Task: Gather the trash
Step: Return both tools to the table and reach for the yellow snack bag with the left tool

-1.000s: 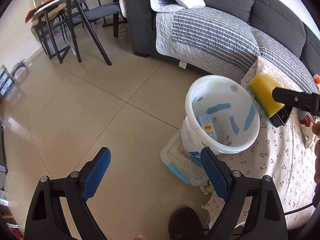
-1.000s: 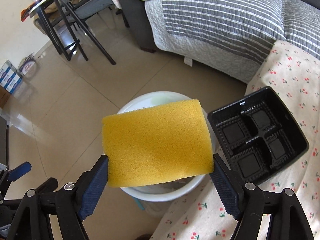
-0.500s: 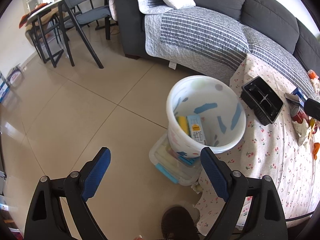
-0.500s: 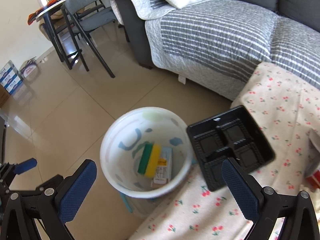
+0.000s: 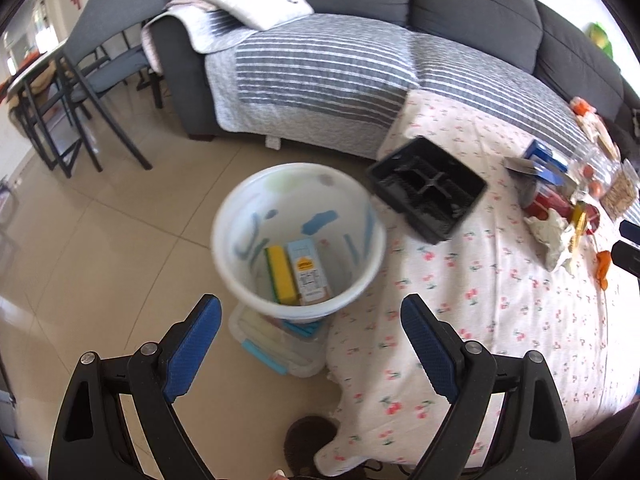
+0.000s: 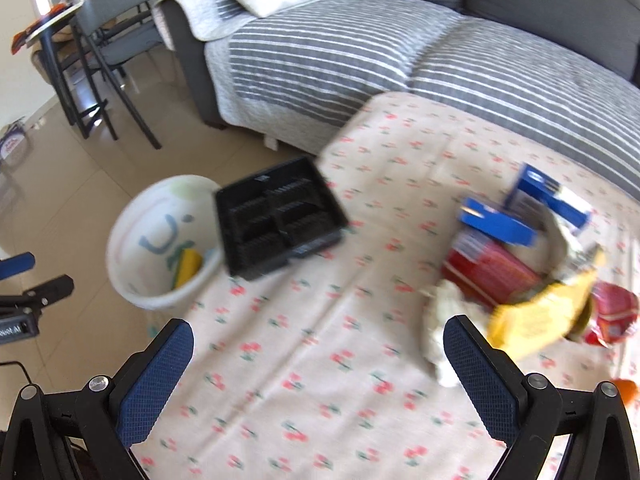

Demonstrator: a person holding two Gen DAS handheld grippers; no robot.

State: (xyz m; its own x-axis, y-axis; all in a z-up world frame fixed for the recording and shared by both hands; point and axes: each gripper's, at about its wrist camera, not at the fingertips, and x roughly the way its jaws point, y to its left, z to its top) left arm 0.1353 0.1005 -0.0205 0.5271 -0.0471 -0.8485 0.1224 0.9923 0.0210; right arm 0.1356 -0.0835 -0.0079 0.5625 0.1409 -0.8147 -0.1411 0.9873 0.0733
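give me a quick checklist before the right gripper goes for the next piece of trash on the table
1. Right gripper empty and open: ok, nothing between its blue pads.
2. Left gripper clear of the path: ok, open and empty, held above the white bin.
3. Bin has room: ok, only the yellow sponge and a small carton lie at the bottom.
4. Next targets within view: ok, the black tray sits at the table edge beside the bin, and the trash pile lies to the right.
5. Clear grasp point in the pile: cannot tell, the right wrist view is blurred and the items overlap.
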